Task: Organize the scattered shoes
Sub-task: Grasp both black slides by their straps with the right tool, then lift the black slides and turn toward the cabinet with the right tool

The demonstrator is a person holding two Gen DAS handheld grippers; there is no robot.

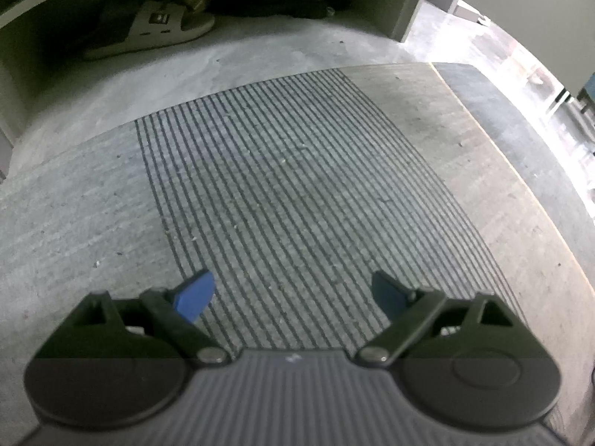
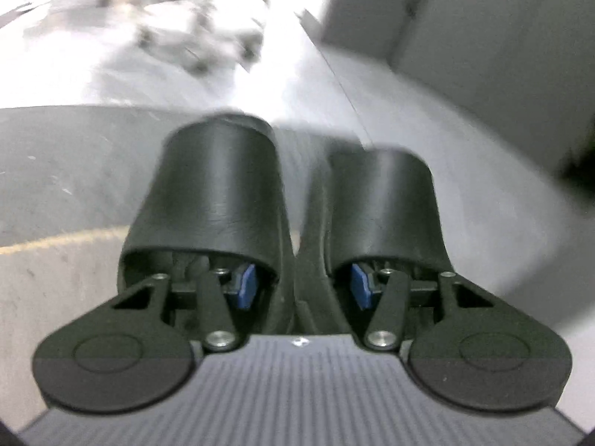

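In the right wrist view two black slippers [image 2: 223, 193] [image 2: 383, 204] hang side by side, toes pointing away. My right gripper [image 2: 303, 286] has one blue-padded finger inside each slipper and is shut on their inner walls, pressed together in the middle. In the left wrist view my left gripper [image 1: 293, 293] is open with nothing between its blue pads, low over a striped floor mat [image 1: 282, 193]. A grey slide sandal [image 1: 156, 29] lies under a low shelf at the far left, with dark shoes [image 1: 282, 0] in shadow beside it.
The low shelf [image 1: 401, 7] spans the top of the left wrist view. The mat's right edge [image 1: 479, 122] meets bright polished floor. In the right wrist view a grey wall or cabinet [image 2: 465, 29] rises at the upper right and blurred chair legs [image 2: 193, 37] stand far off.
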